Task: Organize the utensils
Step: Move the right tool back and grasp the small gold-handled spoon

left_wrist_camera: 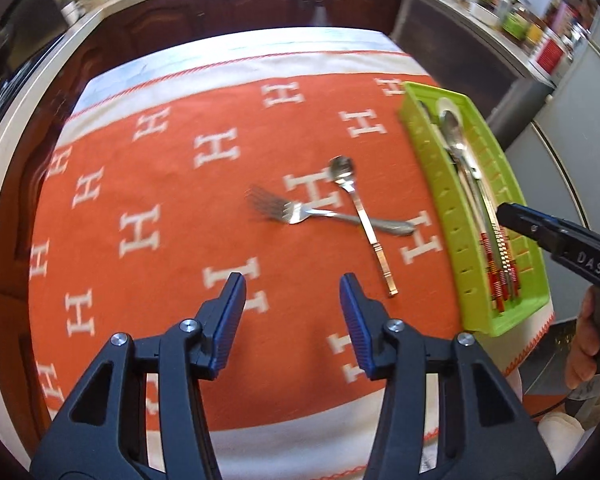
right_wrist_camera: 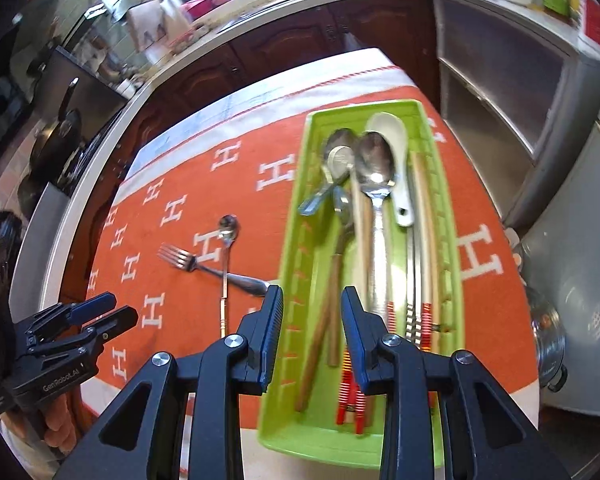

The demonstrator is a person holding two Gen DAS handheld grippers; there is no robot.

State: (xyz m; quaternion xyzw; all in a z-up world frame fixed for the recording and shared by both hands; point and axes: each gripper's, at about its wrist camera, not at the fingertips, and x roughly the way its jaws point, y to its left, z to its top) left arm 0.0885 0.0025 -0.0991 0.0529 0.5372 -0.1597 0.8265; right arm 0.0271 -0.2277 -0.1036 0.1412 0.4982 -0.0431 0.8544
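Both grippers' jaws stand apart, empty; fork (left_wrist_camera: pixel 284 212) and spoon (left_wrist_camera: pixel 358 208) lie crossed beyond left gripper (left_wrist_camera: pixel 292 304)

Your left tool (left_wrist_camera: pixel 292 300) hangs over the orange cloth (left_wrist_camera: pixel 172 184) with its jaws apart and nothing between them. Ahead of it a fork (left_wrist_camera: pixel 300 214) and a small spoon (left_wrist_camera: pixel 358 208) lie crossed on the cloth, the spoon's handle over the fork's. To the right, the green tray (left_wrist_camera: pixel 440 184) holds several utensils, and your right tool (left_wrist_camera: pixel 504 212) reaches over its near end.
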